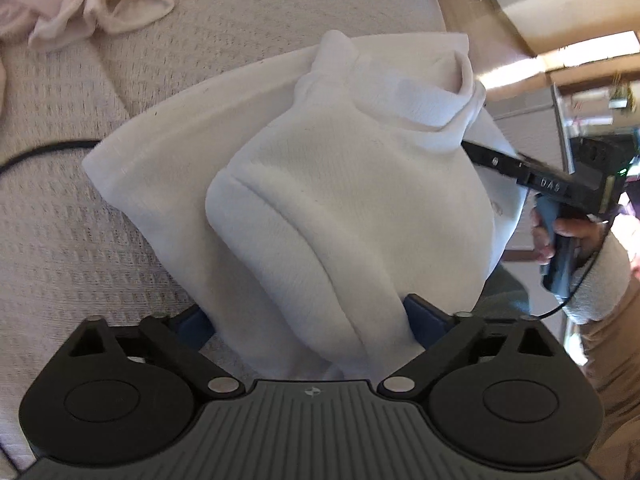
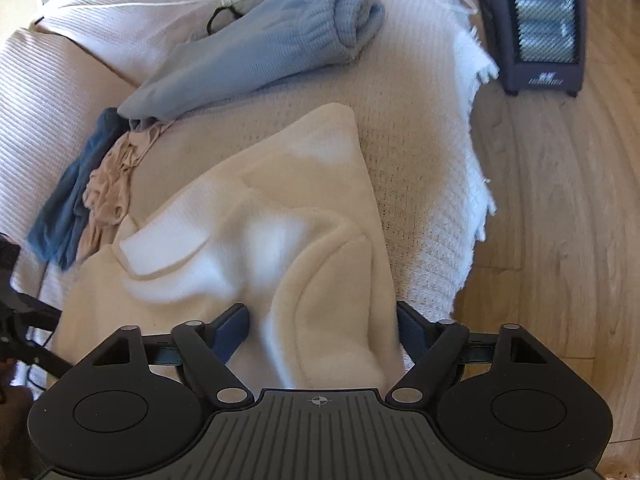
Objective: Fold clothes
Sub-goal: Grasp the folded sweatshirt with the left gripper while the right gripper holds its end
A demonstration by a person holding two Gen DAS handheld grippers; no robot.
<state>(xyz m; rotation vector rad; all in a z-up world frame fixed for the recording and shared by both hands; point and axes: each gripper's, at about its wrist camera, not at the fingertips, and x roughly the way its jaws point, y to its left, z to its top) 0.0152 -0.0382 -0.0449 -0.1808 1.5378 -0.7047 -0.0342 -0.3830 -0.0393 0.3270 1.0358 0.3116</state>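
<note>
A white turtleneck sweater (image 1: 320,160) lies bunched on the pale bedspread (image 1: 80,220), with its collar (image 1: 400,80) at the far end. My left gripper (image 1: 308,316) stands wide open over a thick sleeve fold, and the fabric fills the gap between its blue fingers. In the right wrist view the same sweater (image 2: 248,240) looks cream, with its collar (image 2: 160,248) to the left. My right gripper (image 2: 320,320) is open astride a cuffed fold near the sweater's right edge. From the left view, a hand holds the right tool (image 1: 568,188), whose fingers reach in under the collar.
A pink garment (image 1: 80,4) lies crumpled at the far left. A light blue sweater (image 2: 260,40), a dark blue cloth (image 2: 68,208) and a tan garment (image 2: 112,188) lie beyond. The bedspread edge (image 2: 472,200) drops to the wood floor (image 2: 560,240) by a heater (image 2: 540,28). A black cable (image 1: 48,150) crosses the bed.
</note>
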